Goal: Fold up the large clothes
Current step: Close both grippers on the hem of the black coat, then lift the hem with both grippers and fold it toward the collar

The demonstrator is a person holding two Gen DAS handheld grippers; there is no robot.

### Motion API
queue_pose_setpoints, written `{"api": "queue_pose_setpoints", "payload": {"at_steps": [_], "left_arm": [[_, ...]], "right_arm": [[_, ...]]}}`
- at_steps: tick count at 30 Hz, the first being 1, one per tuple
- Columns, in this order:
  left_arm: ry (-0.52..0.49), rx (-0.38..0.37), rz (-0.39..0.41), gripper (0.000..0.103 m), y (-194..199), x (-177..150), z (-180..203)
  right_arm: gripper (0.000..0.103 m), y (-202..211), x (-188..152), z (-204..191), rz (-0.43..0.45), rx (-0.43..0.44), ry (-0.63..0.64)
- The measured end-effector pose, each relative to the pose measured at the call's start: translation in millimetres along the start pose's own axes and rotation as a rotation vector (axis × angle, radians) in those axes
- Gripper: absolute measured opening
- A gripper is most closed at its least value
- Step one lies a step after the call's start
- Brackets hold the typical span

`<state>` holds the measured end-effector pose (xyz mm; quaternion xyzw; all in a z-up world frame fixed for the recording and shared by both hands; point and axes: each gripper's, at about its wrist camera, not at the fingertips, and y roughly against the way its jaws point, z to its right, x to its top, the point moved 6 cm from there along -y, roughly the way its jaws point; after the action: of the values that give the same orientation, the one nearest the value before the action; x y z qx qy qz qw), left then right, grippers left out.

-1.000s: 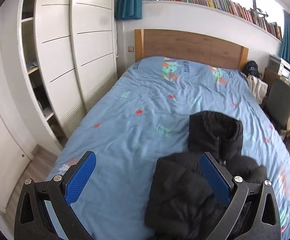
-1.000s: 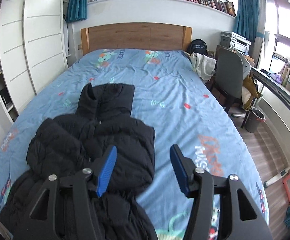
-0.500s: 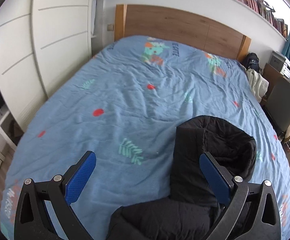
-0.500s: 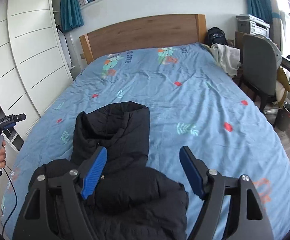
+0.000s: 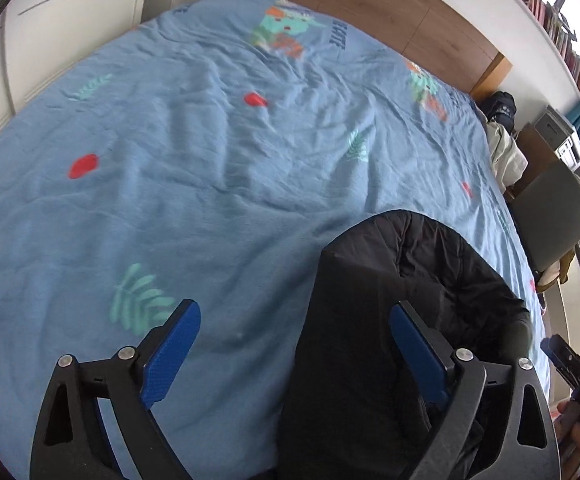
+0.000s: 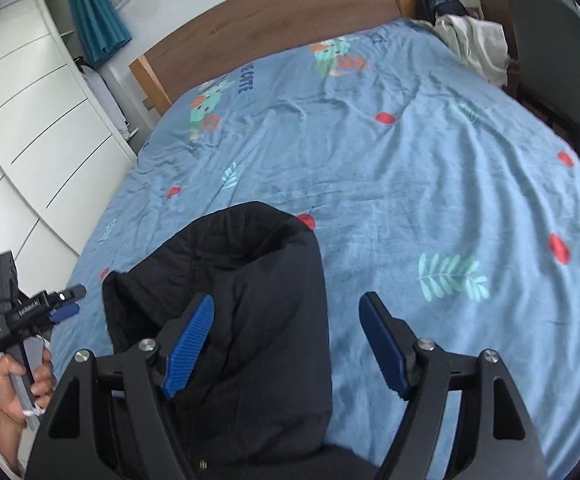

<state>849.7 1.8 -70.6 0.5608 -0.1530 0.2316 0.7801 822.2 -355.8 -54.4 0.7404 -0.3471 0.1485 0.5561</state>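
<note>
A black puffer jacket [image 5: 389,320] lies on the blue bed cover [image 5: 210,160], its hood end pointing toward the headboard. My left gripper [image 5: 293,356] is open and empty, low over the jacket's left edge. In the right wrist view the jacket [image 6: 242,304] fills the lower left. My right gripper [image 6: 286,344] is open and empty, straddling the jacket's right edge. The left gripper also shows in the right wrist view [image 6: 34,312], held in a hand at the far left. The jacket's lower body is hidden below both views.
A wooden headboard [image 6: 274,16] stands at the far end of the bed. White wardrobes [image 6: 18,128] line the left side. A grey chair [image 6: 549,52] and light clothes [image 6: 473,44] sit at the right side. A bookshelf [image 5: 545,12] runs above.
Both grippers have moved forward and down toward the jacket's hood end. The jacket now looms larger and the lower body has dropped out of view. Both stay open.
</note>
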Motion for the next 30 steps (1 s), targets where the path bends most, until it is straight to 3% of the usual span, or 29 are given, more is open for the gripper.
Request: {"api": "queue_pose_setpoints", "payload": {"at_steps": [6, 9, 11, 12, 14, 16, 17, 18, 20, 25, 30], "left_arm": [[0.033, -0.069, -0.038, 0.087, -48.1, 0.2, 13.0], [0.039, -0.077, -0.072, 0.071, -69.7, -4.3, 20.0], [0.042, -0.067, -0.095, 0.049, -80.9, -8.7, 22.7], [0.041, -0.065, -0.112, 0.044, -85.8, -12.2, 24.0], [0.021, -0.043, -0.126, 0.029, -89.8, -18.0, 27.2], [-0.014, -0.016, -0.124, 0.021, -89.7, -21.4, 30.0], [-0.04, 0.009, -0.121, 0.018, -88.2, -23.0, 32.0], [-0.055, 0.022, -0.117, 0.017, -85.6, -23.7, 33.2], [-0.069, 0.041, -0.111, 0.015, -78.7, -24.2, 35.3], [-0.08, 0.047, -0.093, 0.014, -43.4, -32.9, 41.7], [-0.078, 0.026, -0.051, 0.013, 16.5, -42.4, 49.2]], "right_arm": [[0.074, -56.3, 8.8, 14.0, -0.039, 0.034, -0.047], [0.074, -75.7, 9.0, 12.0, -0.056, 0.04, -0.05], [0.074, -84.8, 8.5, 8.4, -0.064, 0.053, -0.053], [0.074, -89.9, 7.8, 5.4, -0.073, 0.056, -0.049], [0.061, -98.5, 5.3, -1.7, -0.1, 0.049, -0.021], [0.037, -100.3, 2.9, -6.7, -0.119, 0.021, 0.009], [0.03, -99.2, 1.9, -8.7, -0.123, 0.009, 0.027], [0.021, -97.1, 1.0, -10.6, -0.133, -0.007, 0.044], [0.017, -90.3, 1.0, -14.0, -0.143, -0.028, 0.068], [0.015, -48.0, -2.5, -33.1, -0.155, -0.067, 0.141], [0.015, 18.9, -13.8, -53.3, -0.138, -0.071, 0.188]]}}
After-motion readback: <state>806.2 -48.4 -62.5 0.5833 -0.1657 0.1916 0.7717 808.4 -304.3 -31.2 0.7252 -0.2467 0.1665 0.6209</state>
